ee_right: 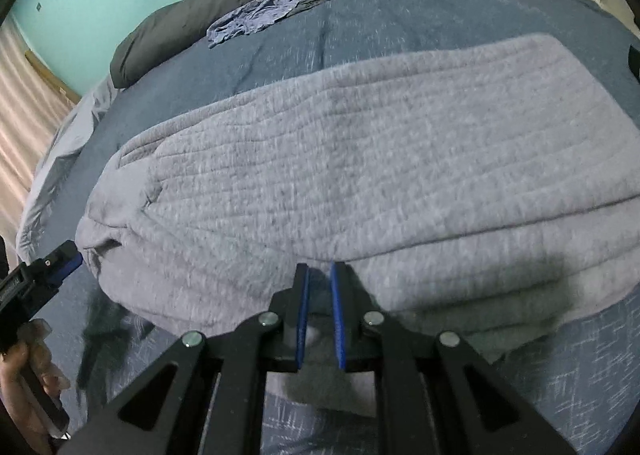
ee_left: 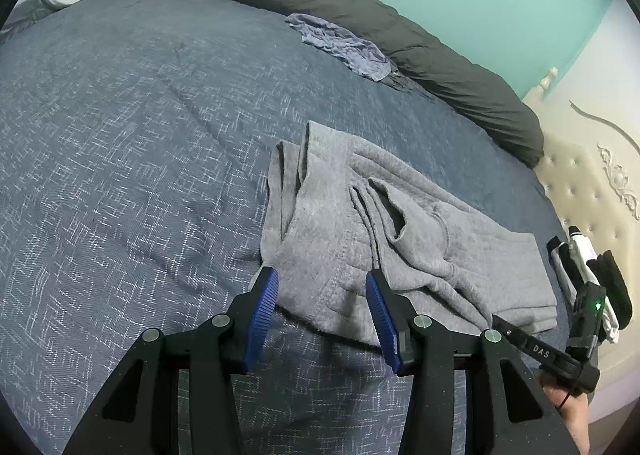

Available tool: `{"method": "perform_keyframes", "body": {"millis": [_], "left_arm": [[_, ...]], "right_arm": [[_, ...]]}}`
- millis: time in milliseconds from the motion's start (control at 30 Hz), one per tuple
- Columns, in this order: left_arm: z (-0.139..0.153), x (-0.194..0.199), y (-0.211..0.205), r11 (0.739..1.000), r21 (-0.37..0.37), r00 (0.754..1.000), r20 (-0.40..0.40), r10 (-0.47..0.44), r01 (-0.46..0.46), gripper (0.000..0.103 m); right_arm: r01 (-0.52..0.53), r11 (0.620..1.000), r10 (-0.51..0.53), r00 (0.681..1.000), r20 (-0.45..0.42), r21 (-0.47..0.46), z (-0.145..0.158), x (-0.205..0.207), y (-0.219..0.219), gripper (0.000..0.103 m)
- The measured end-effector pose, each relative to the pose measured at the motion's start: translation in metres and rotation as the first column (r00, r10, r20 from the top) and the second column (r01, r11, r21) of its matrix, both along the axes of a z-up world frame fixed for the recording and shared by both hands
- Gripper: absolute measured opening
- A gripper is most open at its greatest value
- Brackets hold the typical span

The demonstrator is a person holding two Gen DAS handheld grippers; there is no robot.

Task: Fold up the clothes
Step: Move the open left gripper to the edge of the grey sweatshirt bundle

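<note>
A grey knit garment (ee_left: 400,223) lies partly folded on the blue bedspread (ee_left: 120,135), its ribbed legs bunched at the far left. My left gripper (ee_left: 322,295) hovers open over its near left corner; the blue pads stand apart and do not press the cloth. My right gripper (ee_right: 320,315) is shut on the garment's (ee_right: 360,159) near edge, with grey fabric pinched between its blue pads. In the left wrist view the right gripper (ee_left: 500,323) reaches the garment's near right corner. The left gripper's pad (ee_right: 66,259) shows at the left edge of the right wrist view.
A crumpled blue garment (ee_left: 344,47) lies far back beside a dark grey duvet roll (ee_left: 400,39). A cream tufted headboard (ee_left: 592,183) stands at the right, with black and white cloth (ee_left: 584,255) near it. A hand (ee_right: 24,387) holds the left gripper.
</note>
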State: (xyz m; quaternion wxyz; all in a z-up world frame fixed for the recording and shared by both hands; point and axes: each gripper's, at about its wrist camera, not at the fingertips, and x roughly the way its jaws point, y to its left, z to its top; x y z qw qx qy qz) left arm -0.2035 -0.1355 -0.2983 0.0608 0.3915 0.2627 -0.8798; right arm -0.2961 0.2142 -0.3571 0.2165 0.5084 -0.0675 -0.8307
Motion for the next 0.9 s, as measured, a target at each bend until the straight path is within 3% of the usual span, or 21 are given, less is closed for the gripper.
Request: {"method": "perform_keyframes", "body": {"millis": [233, 400, 633, 900], "left_arm": [[0.000, -0.001, 0.002, 1.000, 0.004, 1.000, 0.000, -0.001, 0.001, 0.050], [0.001, 0.000, 0.002, 1.000, 0.004, 1.000, -0.004, 0.001, -0.001, 0.050], [-0.001, -0.002, 0.003, 1.000, 0.005, 1.000, 0.006, 0.001, -0.001, 0.050], [0.003, 0.000, 0.005, 1.000, 0.015, 1.000, -0.005, -0.003, 0.003, 0.050]], "right_arm": [[-0.021, 1.000, 0.021, 0.999, 0.034, 0.012, 0.005, 0.009, 0.004, 0.010], [0.002, 0.999, -0.003, 0.999, -0.039, -0.037, 0.028, 0.001, 0.008, 0.010], [-0.006, 1.000, 0.006, 1.000, -0.009, 0.013, 0.012, -0.017, -0.010, 0.010], [-0.024, 0.999, 0.024, 1.000, 0.017, 0.026, 0.003, 0.013, 0.003, 0.010]]}}
